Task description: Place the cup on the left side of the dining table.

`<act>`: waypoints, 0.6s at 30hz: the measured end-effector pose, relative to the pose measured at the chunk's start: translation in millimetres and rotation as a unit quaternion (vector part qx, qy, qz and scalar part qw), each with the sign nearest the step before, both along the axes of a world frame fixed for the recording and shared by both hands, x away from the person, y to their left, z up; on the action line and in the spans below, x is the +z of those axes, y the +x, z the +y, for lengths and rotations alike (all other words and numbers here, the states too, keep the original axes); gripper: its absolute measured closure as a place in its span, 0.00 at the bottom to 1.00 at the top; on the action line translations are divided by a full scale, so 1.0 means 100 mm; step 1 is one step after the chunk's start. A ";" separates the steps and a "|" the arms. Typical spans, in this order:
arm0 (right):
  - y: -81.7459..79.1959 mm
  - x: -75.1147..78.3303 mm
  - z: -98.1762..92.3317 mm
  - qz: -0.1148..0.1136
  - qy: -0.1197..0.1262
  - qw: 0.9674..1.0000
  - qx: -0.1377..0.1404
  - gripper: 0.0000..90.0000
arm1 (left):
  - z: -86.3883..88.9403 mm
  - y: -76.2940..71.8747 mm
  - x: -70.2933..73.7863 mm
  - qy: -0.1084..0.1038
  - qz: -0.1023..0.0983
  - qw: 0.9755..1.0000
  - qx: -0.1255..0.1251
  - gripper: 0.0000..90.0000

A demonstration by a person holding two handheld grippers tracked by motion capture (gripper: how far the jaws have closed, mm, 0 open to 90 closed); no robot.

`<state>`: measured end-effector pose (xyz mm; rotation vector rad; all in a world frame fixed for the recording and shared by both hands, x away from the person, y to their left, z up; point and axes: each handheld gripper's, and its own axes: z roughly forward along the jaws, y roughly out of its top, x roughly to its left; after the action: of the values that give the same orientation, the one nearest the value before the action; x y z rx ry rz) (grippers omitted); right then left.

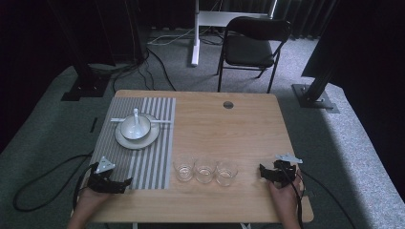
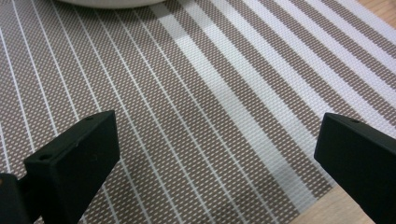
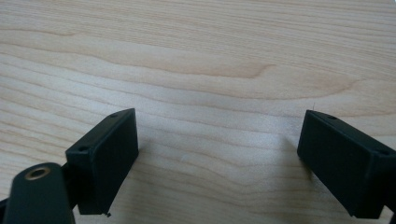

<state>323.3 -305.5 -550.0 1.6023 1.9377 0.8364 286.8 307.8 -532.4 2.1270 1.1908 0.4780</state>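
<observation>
currently both grippers are idling with jaws spread wide, gripping nothing. left gripper [image 1: 125,183] is sitting over the striped placemat [image 1: 152,157]; right gripper [image 1: 262,171] is resting on bare table [image 1: 229,129], near the three glasses [image 1: 205,171].

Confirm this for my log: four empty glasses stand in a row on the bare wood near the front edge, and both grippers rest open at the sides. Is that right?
Not quite: the row holds three glasses, not four, as the high view shows. The rest stands: they sit on the bare wood of the table, with the left gripper and the right gripper open at the sides.
</observation>
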 end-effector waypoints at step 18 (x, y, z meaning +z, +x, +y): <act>0.00 0.00 0.00 0.000 0.000 1.000 0.000 0.13 | -0.28 -0.04 0.12 -0.020 -0.008 0.998 -0.064 0.02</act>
<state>323.3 -305.5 -550.0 1.6024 1.9378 0.8361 283.0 279.6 -520.1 2.1442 1.0387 0.4100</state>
